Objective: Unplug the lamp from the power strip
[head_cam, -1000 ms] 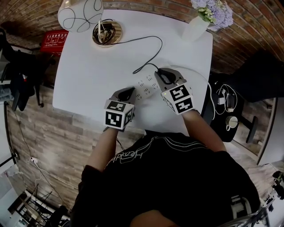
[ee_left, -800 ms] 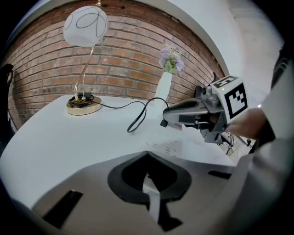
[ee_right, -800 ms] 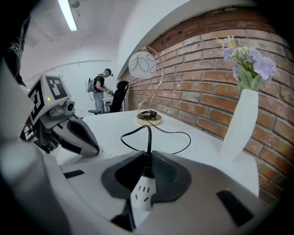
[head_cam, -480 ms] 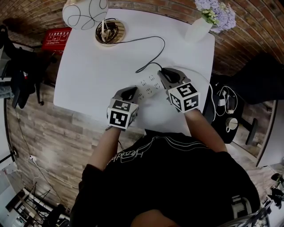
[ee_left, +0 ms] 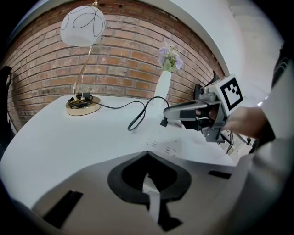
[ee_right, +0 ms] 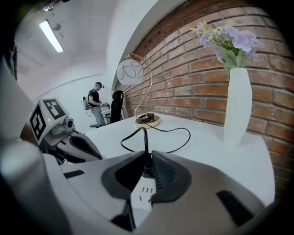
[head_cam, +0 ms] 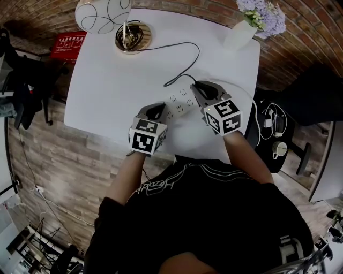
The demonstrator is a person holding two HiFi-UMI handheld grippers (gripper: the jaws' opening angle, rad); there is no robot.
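Note:
A white power strip (head_cam: pixel 178 103) lies on the white table (head_cam: pixel 112 91). My left gripper (head_cam: pixel 157 111) is shut on its near end, and the white strip end shows between the jaws in the left gripper view (ee_left: pixel 151 195). My right gripper (head_cam: pixel 197 86) is shut on the lamp's black plug (ee_right: pixel 145 161) at the strip's far end (ee_right: pixel 141 195). Whether the plug sits in the socket I cannot tell. The black cable (head_cam: pixel 190 59) loops back to the lamp's gold base (head_cam: pixel 131 36), beneath the white globe shade (head_cam: pixel 102 12).
A white vase with purple flowers (head_cam: pixel 241 33) stands at the table's far right corner against the brick wall. A red box (head_cam: pixel 67 47) lies on the floor to the left. Cables and small items (head_cam: pixel 273 123) sit right of the table. People stand far off (ee_right: pixel 96 103).
Both grippers keep their hold at the strip. The picture has shifted slightly, and nothing on the table has visibly moved.

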